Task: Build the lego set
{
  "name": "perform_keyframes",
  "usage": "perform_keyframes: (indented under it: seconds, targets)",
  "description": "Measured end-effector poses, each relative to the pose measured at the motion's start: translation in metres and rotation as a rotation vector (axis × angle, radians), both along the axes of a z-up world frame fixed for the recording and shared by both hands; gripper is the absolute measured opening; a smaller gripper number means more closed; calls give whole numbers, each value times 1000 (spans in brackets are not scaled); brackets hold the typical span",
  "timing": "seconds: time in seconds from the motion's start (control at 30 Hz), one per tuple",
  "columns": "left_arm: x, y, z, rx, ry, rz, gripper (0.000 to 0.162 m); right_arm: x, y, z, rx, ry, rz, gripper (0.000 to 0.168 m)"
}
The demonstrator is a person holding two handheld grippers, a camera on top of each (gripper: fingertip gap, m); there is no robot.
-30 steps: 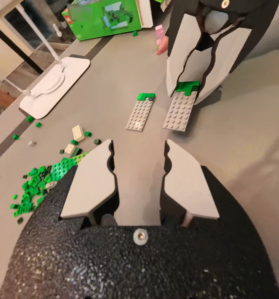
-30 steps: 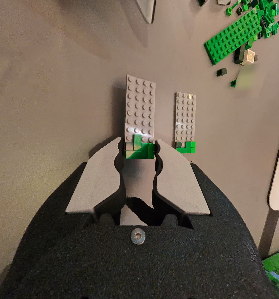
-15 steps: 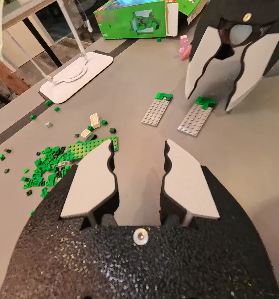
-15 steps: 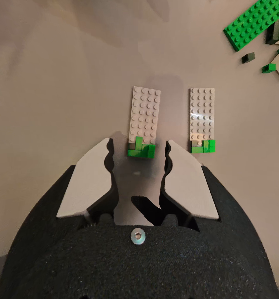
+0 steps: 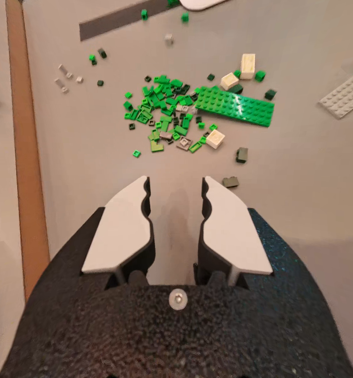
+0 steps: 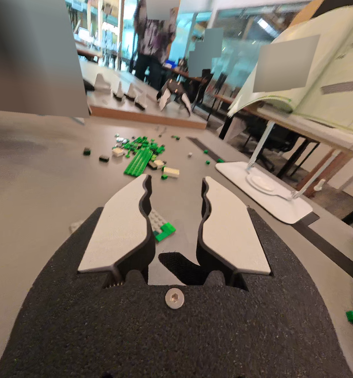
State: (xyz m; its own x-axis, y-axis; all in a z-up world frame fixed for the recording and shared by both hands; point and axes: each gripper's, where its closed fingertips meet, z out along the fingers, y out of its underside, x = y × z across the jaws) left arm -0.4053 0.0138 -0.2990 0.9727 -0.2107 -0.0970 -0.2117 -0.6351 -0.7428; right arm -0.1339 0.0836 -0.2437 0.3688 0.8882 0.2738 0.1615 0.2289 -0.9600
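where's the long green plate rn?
Left wrist view, upper right: the long green plate lies flat on the table, its left end against the pile of small green pieces, white bricks just beyond.

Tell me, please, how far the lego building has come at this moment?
Early stage. Done: a grey plate carries a few green pieces at one end. In hand: nothing; the left claw and the right claw are both open and empty. Left: the pile of small green pieces, the long green plate and the cream bricks lie loose on the table.
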Motion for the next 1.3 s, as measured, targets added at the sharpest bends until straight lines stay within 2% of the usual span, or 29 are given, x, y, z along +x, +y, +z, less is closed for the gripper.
perform_keyframes:
  seconds: [0.1, 0.23, 0.37, 0.5, 0.73, 1.03, 1.23, 1.3]
  targets:
    - [-7, 14, 2, -31, 5, -77, 30, 0, 4, 4, -26, 104, -10, 43]
    - [-14, 27, -7, -145, 36, -111, 28, 4, 4, 2, -31, 130, -4, 38]
    - [-12, 41, -17, -173, 97, -135, 21, 4, 3, 3, -15, 133, -2, 35]
    - [-12, 52, -26, -204, 109, -123, 20, 1, -1, 1, 6, 110, 11, 33]
    - [-16, 69, -33, -217, 31, -61, 12, -1, -3, -1, 16, 96, 24, 31]
    - [-11, 79, -39, -229, -17, -54, 7, -2, -5, -2, 23, 87, 29, 30]
    - [-14, 79, -43, -249, 13, -39, 11, -3, -6, -2, 29, 80, 37, 29]
    - [-16, 79, -44, -252, 30, -38, 3, -3, -7, -2, 31, 77, 39, 29]
